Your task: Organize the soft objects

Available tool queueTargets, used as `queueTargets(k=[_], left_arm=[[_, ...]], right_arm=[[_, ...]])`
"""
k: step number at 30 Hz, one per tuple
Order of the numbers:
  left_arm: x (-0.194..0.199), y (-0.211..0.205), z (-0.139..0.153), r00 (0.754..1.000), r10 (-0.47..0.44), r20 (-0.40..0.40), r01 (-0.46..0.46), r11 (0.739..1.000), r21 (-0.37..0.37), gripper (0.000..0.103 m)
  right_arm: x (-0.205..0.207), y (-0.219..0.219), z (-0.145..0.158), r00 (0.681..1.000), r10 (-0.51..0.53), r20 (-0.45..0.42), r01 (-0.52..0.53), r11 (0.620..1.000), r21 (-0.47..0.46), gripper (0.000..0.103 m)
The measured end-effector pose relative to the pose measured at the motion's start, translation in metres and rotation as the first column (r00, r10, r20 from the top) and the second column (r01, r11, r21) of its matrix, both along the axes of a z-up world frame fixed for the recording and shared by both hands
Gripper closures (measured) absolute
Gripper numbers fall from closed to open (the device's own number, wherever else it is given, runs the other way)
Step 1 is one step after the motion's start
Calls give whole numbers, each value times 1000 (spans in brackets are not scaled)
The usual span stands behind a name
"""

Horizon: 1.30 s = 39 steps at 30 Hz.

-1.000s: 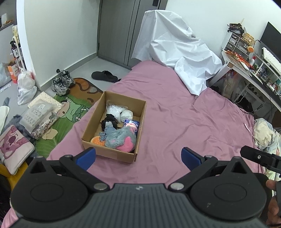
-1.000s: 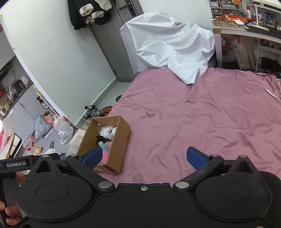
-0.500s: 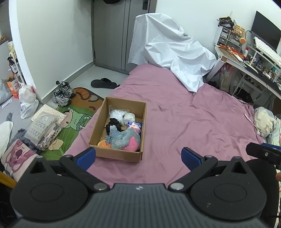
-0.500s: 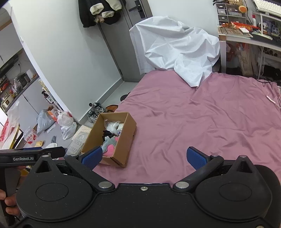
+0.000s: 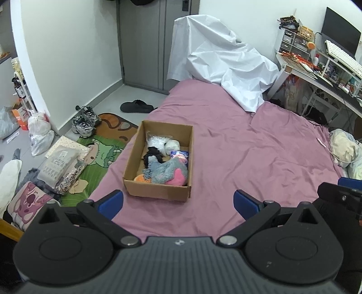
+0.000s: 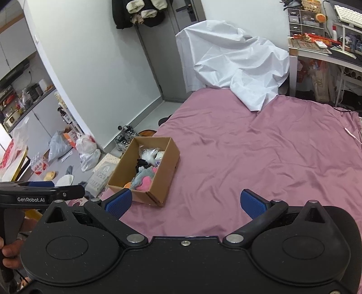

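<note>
A: Left wrist view puts the cardboard box (image 5: 158,158) on the pink bed sheet (image 5: 248,158), near the bed's left edge, with the left claw (image 5: 178,201) held above the sheet just short of it, blue pads wide apart and nothing between them.

B: What sits inside?

A: A heap of soft things: a grey and pink plush (image 5: 169,171) at the near end, something orange (image 5: 140,178) half buried beside it, a black fabric piece (image 5: 151,156) in the middle, and a white bundle (image 5: 163,143) at the far end. A blue packet (image 5: 179,154) peeks out; its printing is too small to read.

B: And from the right wrist?

A: The right claw (image 6: 185,202) is likewise spread wide and empty over the sheet. Its left pad overlaps the box's near corner in the picture, hiding it. The box (image 6: 167,158) lies to its left, well apart from the white cover (image 6: 237,63) draped at the bed's far end.

B: Any readable writing?

A: Only "GenRobot.AI" on the other tool's body (image 6: 31,195), seen at the right view's left edge, with part of a hand (image 6: 9,251) gripping below it. The left view shows just a cut-off black corner of the right tool (image 5: 339,199).

B: Anything one view alone shows?

A: Dark garments hanging on the door (image 6: 140,11) appear fully only from the right; the cartoon floor mat (image 5: 101,147) and sneakers (image 5: 84,122) show clearly from the left.
</note>
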<state>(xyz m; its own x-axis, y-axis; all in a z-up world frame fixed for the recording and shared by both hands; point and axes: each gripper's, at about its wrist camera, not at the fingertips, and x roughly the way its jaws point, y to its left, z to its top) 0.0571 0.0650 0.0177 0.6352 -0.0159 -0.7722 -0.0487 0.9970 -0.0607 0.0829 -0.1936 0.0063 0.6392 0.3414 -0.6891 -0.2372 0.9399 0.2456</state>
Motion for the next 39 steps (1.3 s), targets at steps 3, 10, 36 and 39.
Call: queueTargets(k=[3, 10, 36, 39], left_arm=[[0, 2, 0, 1000, 6, -5, -6, 1000, -6, 0], [-1, 3, 2, 1000, 4, 4, -4, 1000, -3, 0], [-3, -7, 6, 1000, -25, 12, 25, 1000, 1, 0], [-5, -10, 5, 999, -29, 13, 29, 1000, 2, 0]], right_arm=[[-2, 3, 0, 1000, 12, -5, -12, 1000, 4, 0], [-5, 3, 1, 1000, 2, 4, -2, 1000, 8, 0], [-11, -1, 5, 1000, -6, 18, 6, 1000, 9, 0], [-11, -2, 5, 1000, -8, 16, 8, 1000, 13, 0]])
